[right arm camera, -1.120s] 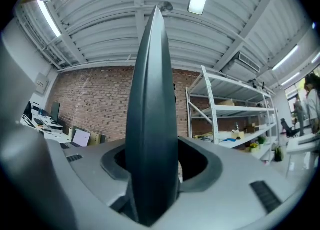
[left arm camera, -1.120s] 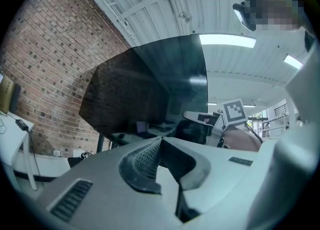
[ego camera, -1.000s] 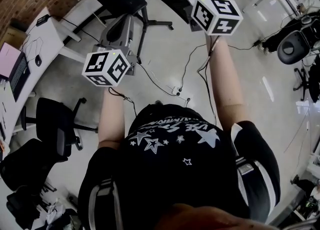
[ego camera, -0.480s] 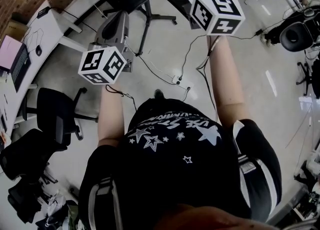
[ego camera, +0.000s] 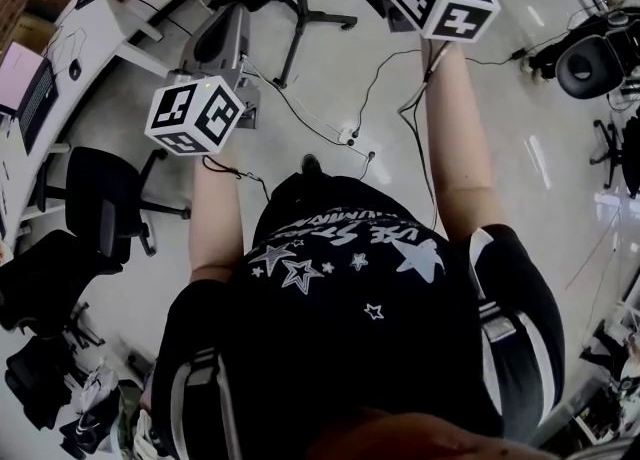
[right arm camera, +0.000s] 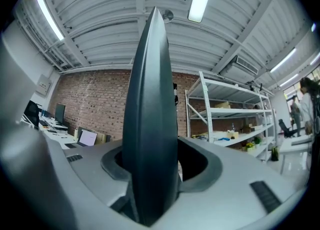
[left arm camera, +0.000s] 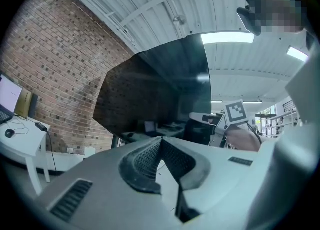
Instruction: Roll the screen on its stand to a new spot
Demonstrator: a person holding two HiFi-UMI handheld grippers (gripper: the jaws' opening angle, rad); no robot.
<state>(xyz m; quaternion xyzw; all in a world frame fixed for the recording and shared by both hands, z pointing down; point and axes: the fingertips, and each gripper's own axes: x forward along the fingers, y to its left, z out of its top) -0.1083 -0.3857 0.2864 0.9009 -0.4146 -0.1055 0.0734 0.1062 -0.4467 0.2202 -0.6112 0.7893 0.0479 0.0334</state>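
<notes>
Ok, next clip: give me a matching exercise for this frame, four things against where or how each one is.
Things:
1. screen
2. left tongs
3. office chair
4. laptop

Place or state:
A. black, on the floor at the person's left
B. shut, nothing between them
C. pink display, on the white desk
D. seen edge-on, clamped in the right tongs

Pairs: 1-D, 2-B, 3-A, 4-C.

Screen (left arm camera: 160,94): large black glossy panel, upright, dark, with dim reflections. In the right gripper view it is edge-on, a thin vertical edge. Black stand (ego camera: 300,10), legs on pale floor.
</notes>
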